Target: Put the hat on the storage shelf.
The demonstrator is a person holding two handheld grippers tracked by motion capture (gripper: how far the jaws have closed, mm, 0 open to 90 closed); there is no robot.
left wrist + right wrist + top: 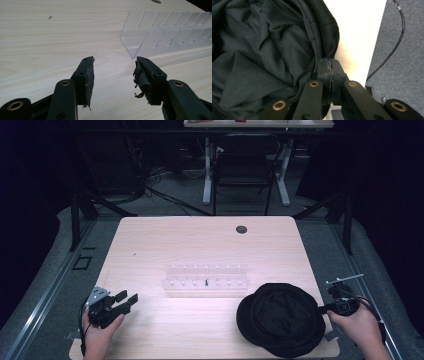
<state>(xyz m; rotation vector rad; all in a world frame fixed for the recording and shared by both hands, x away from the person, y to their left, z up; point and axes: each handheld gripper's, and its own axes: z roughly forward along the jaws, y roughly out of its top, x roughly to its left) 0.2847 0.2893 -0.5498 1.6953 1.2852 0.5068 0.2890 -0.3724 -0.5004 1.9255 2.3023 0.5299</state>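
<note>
A black fabric hat (280,317) lies at the table's near right, its crumpled cloth (262,50) close up in the right gripper view. My right gripper (320,309) meets the hat's right edge; its jaws (328,60) are pressed together at the brim's edge and seem to pinch it. My left gripper (127,297) rests at the table's near left, pointing right. Its jaws (114,60) stand wide apart with nothing between them, and its pads (142,80) are worn and frayed.
A clear acrylic rack (206,277) with several slots stands mid-table, its near end (135,42) just ahead of the left gripper. A small dark piece (206,281) sits in it. The light wooden table (165,240) has a round grommet (241,229) at the back. A chair (245,170) stands beyond.
</note>
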